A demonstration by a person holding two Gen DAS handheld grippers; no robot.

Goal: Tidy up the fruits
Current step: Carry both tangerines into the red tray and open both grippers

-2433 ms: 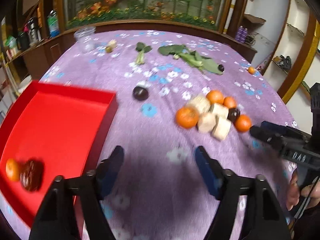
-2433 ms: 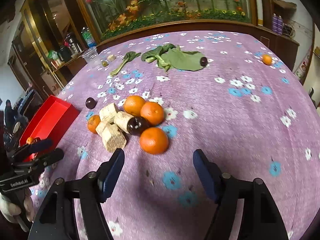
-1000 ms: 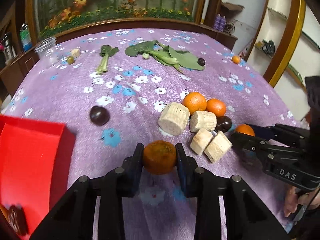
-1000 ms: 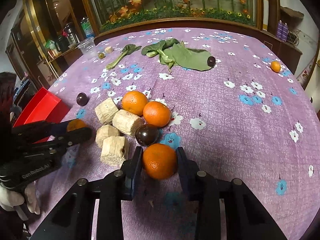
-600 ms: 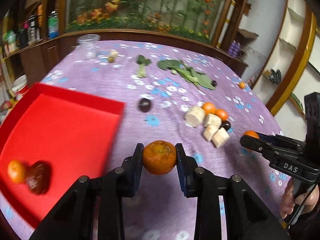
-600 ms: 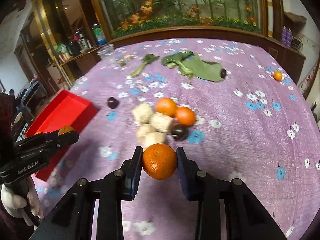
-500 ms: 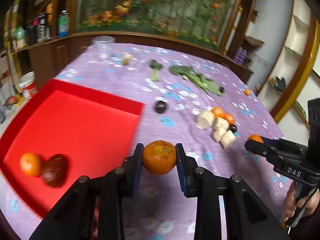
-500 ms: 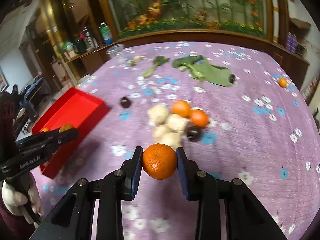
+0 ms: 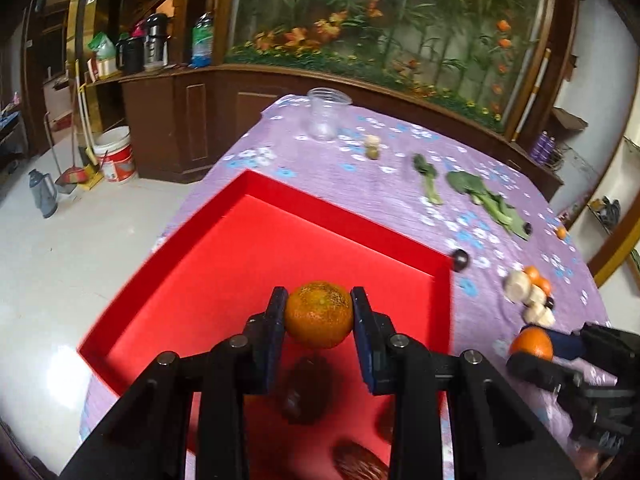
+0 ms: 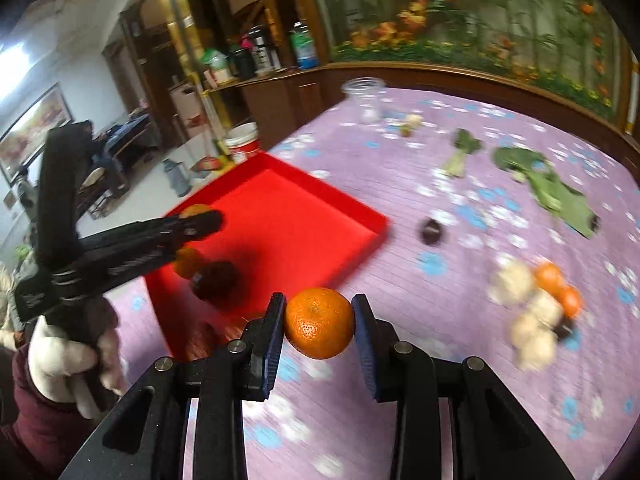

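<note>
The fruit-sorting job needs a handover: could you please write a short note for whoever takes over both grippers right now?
Left gripper: shut on an orange, held over the red tray.
Right gripper: shut on a second orange, above the purple cloth just outside the tray's near corner.
Done: in the right wrist view, one small orange and a dark fruit lie in the tray.
Left: release both oranges into the tray, then fetch the dark fruit beside the tray, the far small orange and the oranges in the pile.
</note>
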